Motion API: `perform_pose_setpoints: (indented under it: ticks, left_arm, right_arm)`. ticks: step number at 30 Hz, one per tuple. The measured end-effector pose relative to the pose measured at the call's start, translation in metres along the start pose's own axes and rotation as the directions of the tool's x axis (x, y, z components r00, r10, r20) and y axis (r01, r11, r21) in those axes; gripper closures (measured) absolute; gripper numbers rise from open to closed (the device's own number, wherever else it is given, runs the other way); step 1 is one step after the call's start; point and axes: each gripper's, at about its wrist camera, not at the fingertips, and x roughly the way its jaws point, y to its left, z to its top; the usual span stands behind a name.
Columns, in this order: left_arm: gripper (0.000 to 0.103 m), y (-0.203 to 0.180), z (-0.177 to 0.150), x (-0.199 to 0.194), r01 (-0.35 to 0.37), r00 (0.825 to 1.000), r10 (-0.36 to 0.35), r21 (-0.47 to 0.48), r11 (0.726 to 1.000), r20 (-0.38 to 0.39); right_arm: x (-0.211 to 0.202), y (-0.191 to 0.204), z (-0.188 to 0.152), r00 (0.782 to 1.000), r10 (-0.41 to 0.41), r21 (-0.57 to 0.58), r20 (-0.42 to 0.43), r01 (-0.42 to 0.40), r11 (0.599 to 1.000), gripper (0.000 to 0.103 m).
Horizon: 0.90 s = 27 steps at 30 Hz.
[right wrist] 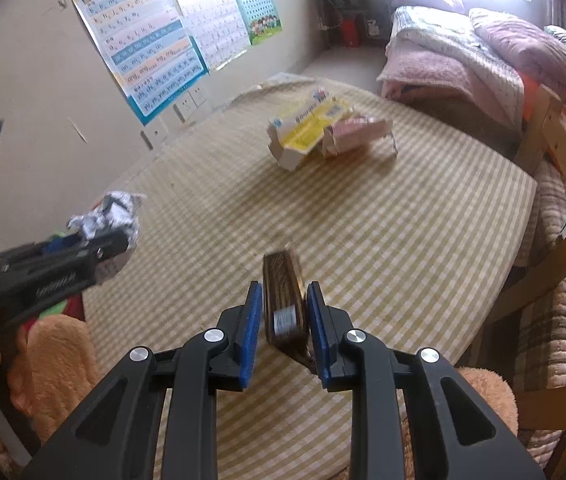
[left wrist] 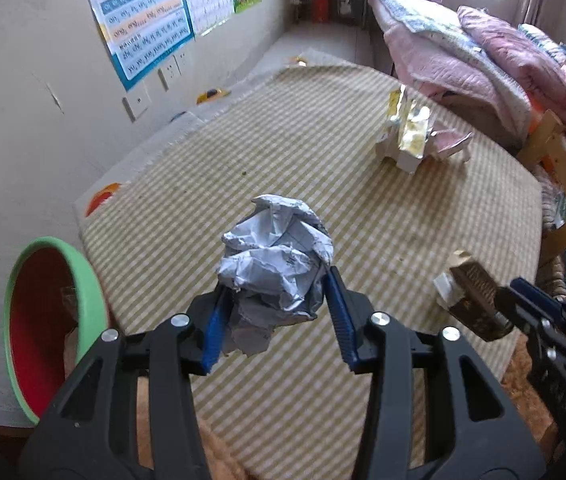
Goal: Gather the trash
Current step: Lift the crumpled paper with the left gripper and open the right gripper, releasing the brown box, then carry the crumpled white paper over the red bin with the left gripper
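My left gripper [left wrist: 275,284] is shut on a crumpled ball of printed paper [left wrist: 277,256] and holds it above the checked tablecloth [left wrist: 323,184]. It shows at the left of the right wrist view [right wrist: 83,248], paper [right wrist: 113,210] in its jaws. My right gripper [right wrist: 284,294] is shut on a small dark brown carton [right wrist: 283,300], lifted above the cloth; it also shows at the right of the left wrist view [left wrist: 503,300], carton [left wrist: 475,300] in it. A pile of flattened yellow and pink cartons [right wrist: 323,128] lies at the table's far side, also in the left wrist view [left wrist: 415,132].
A green-rimmed red bin [left wrist: 43,320] stands left of the table against the wall. A wooden chair [right wrist: 559,184] and piled quilts [left wrist: 483,52] are at the right. Posters [right wrist: 143,32] hang on the wall. A tan plush surface [right wrist: 59,360] lies below the table's near edge.
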Motion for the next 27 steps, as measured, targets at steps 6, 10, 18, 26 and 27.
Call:
perform_pose_setpoints:
  ticks: [6,10,18,26,27]
  left_arm:
    - [0.059,0.006,-0.003,-0.037,0.008,0.997,-0.007,-0.013,1.0,0.079]
    - [0.059,0.013,-0.003,-0.056,-0.002,0.992,0.005,-0.024,1.0,0.126]
    - [0.059,0.036,-0.005,-0.08,-0.018,0.982,0.03,-0.063,0.998,0.186]
    - [0.059,0.065,-0.012,-0.092,-0.031,0.976,0.056,-0.123,0.992,0.209]
    - [0.059,0.067,-0.012,-0.093,-0.032,0.976,0.059,-0.126,0.991,0.211]
  right_arm:
    - [-0.026,0.024,0.011,0.999,0.012,-0.039,0.052,-0.01,0.999,0.08]
    - [-0.041,0.042,0.017,0.996,0.025,-0.074,0.083,-0.019,0.997,0.08]
    - [-0.059,0.075,0.024,0.991,0.042,-0.14,0.124,-0.024,0.99,0.08]
    - [-0.061,0.093,0.026,0.991,0.044,-0.171,0.129,-0.021,0.985,0.08]
    - [-0.061,0.095,0.027,0.991,0.045,-0.174,0.128,-0.022,0.985,0.08]
